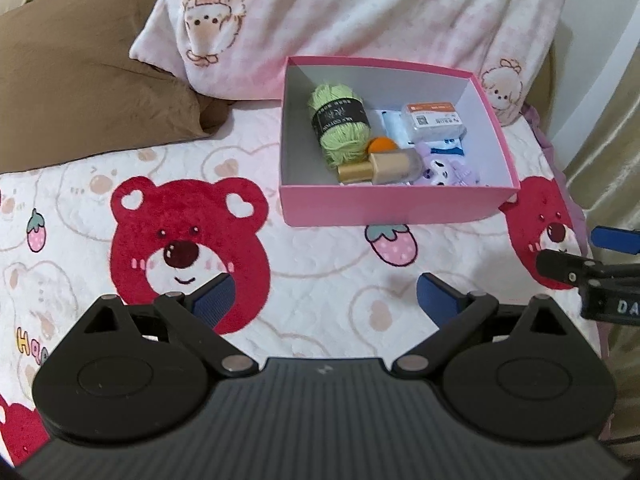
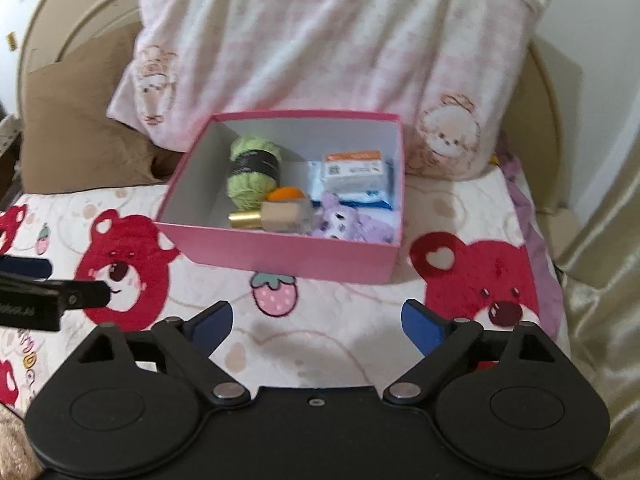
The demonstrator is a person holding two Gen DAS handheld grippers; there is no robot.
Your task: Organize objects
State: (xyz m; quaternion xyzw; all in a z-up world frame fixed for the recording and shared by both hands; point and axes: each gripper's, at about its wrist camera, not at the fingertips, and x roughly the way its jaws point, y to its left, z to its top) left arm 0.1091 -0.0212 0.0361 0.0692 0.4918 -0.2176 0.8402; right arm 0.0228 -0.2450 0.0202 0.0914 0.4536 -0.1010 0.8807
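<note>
A pink box (image 1: 380, 210) (image 2: 280, 252) sits on the bed in front of both grippers. Inside lie a green yarn skein (image 1: 338, 120) (image 2: 250, 174), a gold-capped bottle (image 1: 384, 168) (image 2: 276, 216), an orange ball (image 1: 380, 145) (image 2: 286, 194), a purple plush toy (image 1: 440, 170) (image 2: 348, 224) and a white packet (image 1: 432, 120) (image 2: 352, 170). My left gripper (image 1: 324, 294) is open over the blanket, nothing between its blue pads. My right gripper (image 2: 318, 320) is open too, empty, a little short of the box. Each gripper shows at the other view's edge: the right gripper (image 1: 592, 256) and the left gripper (image 2: 48, 284).
The bed is covered by a white blanket (image 1: 320, 264) (image 2: 340, 340) printed with red bears and strawberries. A pink checked pillow (image 1: 360, 12) (image 2: 320, 40) leans behind the box, a brown pillow (image 1: 80, 80) (image 2: 88, 132) to the left. A shiny beige curtain (image 2: 600, 240) hangs at the right.
</note>
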